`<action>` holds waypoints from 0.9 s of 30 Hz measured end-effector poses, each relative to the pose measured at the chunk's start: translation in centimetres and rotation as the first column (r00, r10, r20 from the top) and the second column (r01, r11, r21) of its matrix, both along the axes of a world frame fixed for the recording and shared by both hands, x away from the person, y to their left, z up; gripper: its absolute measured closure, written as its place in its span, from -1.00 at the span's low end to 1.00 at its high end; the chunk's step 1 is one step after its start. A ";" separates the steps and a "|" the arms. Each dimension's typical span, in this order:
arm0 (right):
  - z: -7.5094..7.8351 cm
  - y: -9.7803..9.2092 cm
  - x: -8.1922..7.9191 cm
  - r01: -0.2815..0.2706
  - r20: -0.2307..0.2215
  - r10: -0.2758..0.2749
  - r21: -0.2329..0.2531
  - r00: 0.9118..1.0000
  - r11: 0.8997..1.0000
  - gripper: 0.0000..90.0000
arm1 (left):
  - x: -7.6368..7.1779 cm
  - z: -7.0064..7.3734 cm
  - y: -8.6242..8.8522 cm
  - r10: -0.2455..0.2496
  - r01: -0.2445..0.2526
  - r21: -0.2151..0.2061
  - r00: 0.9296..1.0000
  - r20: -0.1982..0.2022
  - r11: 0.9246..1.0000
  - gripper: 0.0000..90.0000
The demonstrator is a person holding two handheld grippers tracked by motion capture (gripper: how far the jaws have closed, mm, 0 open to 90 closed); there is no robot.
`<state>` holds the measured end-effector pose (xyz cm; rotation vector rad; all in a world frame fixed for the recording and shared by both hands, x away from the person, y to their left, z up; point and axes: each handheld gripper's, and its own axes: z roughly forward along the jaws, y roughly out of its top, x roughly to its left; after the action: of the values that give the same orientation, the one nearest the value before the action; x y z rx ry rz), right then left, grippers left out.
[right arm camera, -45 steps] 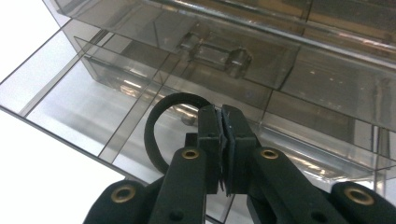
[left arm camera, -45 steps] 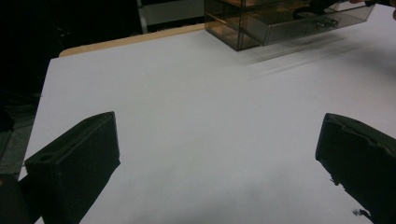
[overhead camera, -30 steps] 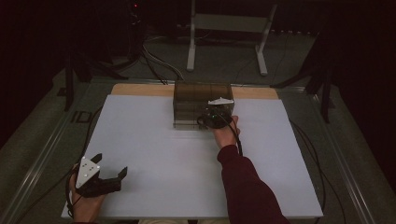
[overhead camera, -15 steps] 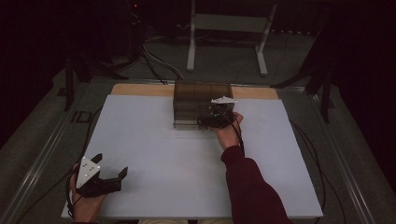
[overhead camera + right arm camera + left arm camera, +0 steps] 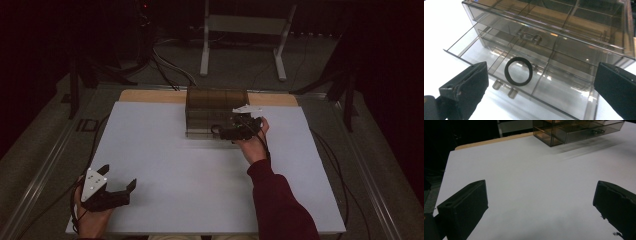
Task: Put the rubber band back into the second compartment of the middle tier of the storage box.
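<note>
Starting at the left of the high view: I have the left gripper (image 5: 117, 192) down at the near-left corner of the white table (image 5: 165, 165), held low in my left hand (image 5: 90, 217), grey plate on top. Its jaws stand wide apart with nothing between them; in the left gripper view I see only bare white surface in the gap, and the drawer unit (image 5: 574, 131) sits far off at the top edge.

Moving to the middle: the smoky clear plastic drawer unit (image 5: 215, 112) stands at the far side of the table, just in front of the wooden strip (image 5: 150, 96) along the back edge.

Now the right: my right hand (image 5: 252, 142), dark red sleeve (image 5: 280, 200) behind it, has the right gripper (image 5: 225, 132) up against the front of the unit. In the right gripper view the jaws are spread wide, clamped on nothing. Below them the lower drawer (image 5: 524, 80) is pulled out, and a black ring (image 5: 518, 71) lies flat in one of its divided compartments, near the drawer's front wall and its two small knobs (image 5: 504, 88). The upper drawer (image 5: 544, 32) sits pushed in above it. Whether either jaw touches the drawer, I cannot tell.
</note>
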<state>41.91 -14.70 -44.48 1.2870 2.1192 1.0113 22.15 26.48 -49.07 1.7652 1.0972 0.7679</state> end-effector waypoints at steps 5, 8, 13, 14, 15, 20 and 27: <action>0.4 -0.8 -1.0 -0.003 0.017 0.003 -0.009 1.000 1.000 -1.00 | 0.0 0.0 0.0 -0.001 0.001 -0.001 1.000 0.001 1.000 -0.99; 0.4 -1.2 -1.7 -0.003 0.028 0.003 -0.019 1.000 1.000 -1.00 | 0.0 0.0 0.0 0.000 0.000 -0.001 1.000 0.001 1.000 -0.99; 0.3 -2.2 -3.2 0.002 0.049 0.000 -0.046 0.999 0.999 -1.00 | 0.0 0.0 0.0 0.001 -0.001 -0.005 1.000 0.002 1.000 -0.99; 0.2 -2.5 -3.6 0.003 0.052 -0.001 -0.046 0.999 0.999 -1.00 | 0.0 0.0 0.0 0.001 -0.001 -0.004 1.000 0.003 1.000 -0.99; 0.2 -2.8 -3.9 0.005 0.058 -0.002 -0.046 0.998 0.999 -1.00 | 0.0 0.0 0.0 0.002 -0.002 -0.005 1.000 0.003 1.000 -0.99; 0.4 -4.4 -6.0 0.017 0.091 -0.011 -0.065 0.996 0.998 -1.00 | 0.0 0.1 0.1 0.002 -0.002 -0.011 1.000 0.006 1.000 -0.99; -0.4 -7.0 -9.4 0.024 0.141 -0.017 -0.045 0.990 0.999 -1.00 | 0.2 0.2 0.1 0.002 -0.002 -0.024 1.000 0.010 1.000 -0.99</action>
<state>32.51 -21.75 -44.88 1.1770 2.0073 1.0072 22.31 26.57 -48.86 1.7389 1.0968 0.7616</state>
